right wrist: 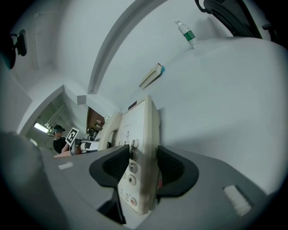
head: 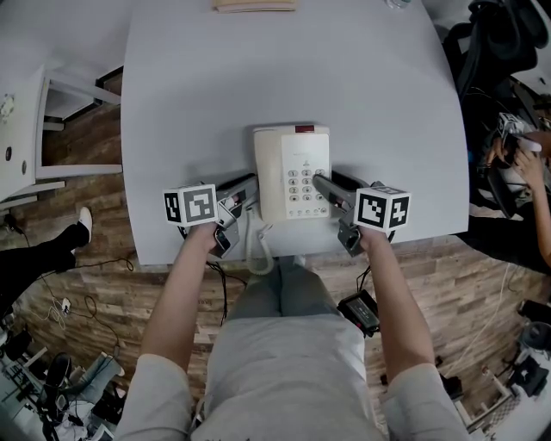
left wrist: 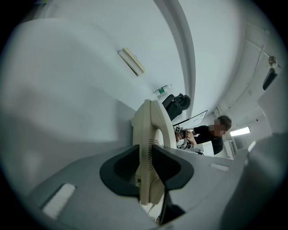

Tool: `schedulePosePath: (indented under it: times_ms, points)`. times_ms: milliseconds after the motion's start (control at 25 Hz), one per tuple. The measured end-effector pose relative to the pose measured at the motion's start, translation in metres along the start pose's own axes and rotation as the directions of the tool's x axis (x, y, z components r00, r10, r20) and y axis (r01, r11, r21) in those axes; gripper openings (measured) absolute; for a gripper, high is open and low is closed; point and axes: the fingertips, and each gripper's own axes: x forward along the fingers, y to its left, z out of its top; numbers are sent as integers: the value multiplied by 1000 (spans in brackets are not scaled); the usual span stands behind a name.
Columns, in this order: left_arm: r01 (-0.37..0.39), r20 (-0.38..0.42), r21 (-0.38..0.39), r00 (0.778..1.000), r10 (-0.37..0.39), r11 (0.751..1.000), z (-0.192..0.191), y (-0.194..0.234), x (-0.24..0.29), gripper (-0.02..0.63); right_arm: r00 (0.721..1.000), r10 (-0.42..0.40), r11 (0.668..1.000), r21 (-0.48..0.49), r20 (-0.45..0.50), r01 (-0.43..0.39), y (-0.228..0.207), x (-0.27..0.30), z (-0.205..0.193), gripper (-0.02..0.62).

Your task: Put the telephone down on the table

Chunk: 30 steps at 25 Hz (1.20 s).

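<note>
Left gripper point(head: 248, 186) is being held clamped on the handset side of a cream desk telephone point(head: 291, 172), while the right gripper point(head: 320, 181) is being held clamped on its keypad side. In both gripper views the dark pads are being pressed against the casing. The telephone is being kept flat over the near edge of the pale grey table point(head: 258, 77) (whether its base is touching the top cannot be made out). Its coiled cord point(head: 256, 248) is being left hanging past that edge. A book point(head: 255, 5) is being left lying at the far edge.
</note>
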Motion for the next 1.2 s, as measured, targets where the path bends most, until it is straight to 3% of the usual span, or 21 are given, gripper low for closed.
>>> schedulePosePath:
  times_ms: [200,320,680,880,1200]
  points:
    - [8,13,-9,1000,-8,1000,1,-2,-4,60,1000,-11,1000,3,6,11,-1,-4,-2,193]
    - [-34,17,-3,999,34,999,1,4,-9,11,1000,-15,1000,5,10,15,0,-6,-2,183]
    - [-59,19,13,998,59,998,2,6,-22,11,997,-66,998,2,31,66,-5,-20,-2,93]
    - [-66,25,33,998,65,997,-2,0,-29,11,994,-102,995,20,41,101,-10,-32,-7,7]
    - [-85,36,94,996,82,992,-8,-21,-38,11,992,-116,993,-34,42,117,5,-43,-13,6]
